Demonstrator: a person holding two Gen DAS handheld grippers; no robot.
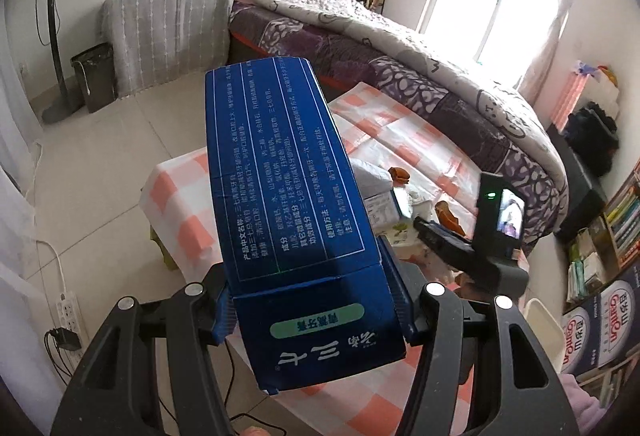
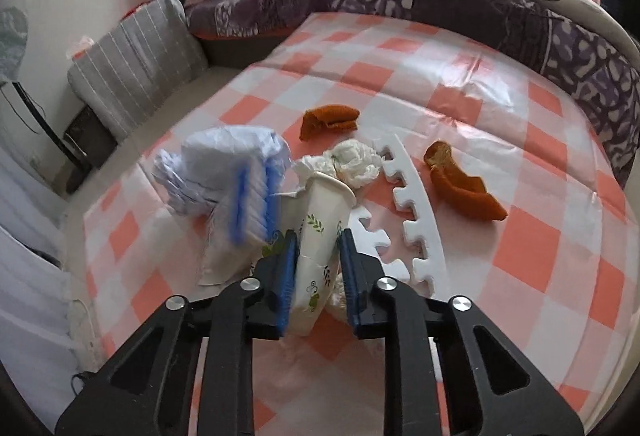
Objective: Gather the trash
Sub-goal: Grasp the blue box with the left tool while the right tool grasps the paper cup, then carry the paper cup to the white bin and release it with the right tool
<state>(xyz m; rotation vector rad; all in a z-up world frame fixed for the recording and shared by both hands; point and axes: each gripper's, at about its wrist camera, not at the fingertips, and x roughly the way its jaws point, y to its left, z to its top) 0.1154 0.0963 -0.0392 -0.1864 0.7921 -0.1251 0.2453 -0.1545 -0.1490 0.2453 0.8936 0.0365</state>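
My left gripper [image 1: 314,302] is shut on a long dark-blue toothpaste box [image 1: 280,171], held by its near end above the table corner. My right gripper [image 2: 318,240] is shut on a white paper cup [image 2: 324,203] with a leaf print; the jaws squeeze its sides in and its rim points away from me. Around the cup on the orange-and-white checked tablecloth [image 2: 520,115] lie crumpled white-blue paper [image 2: 224,163], a tissue wad [image 2: 356,159], two orange peels [image 2: 330,119] [image 2: 464,187] and a white toothed foam strip [image 2: 412,211]. The left wrist view also shows the right gripper [image 1: 424,228] low over the pile.
A bed [image 1: 400,47] with a purple quilt runs along the table's far side. On the floor at the left stand a black bin [image 1: 94,75], a grey-covered cabinet [image 1: 168,31] and a fan stand [image 1: 56,35]. A white container [image 1: 544,324] and bookshelves [image 1: 616,220] are at the right.
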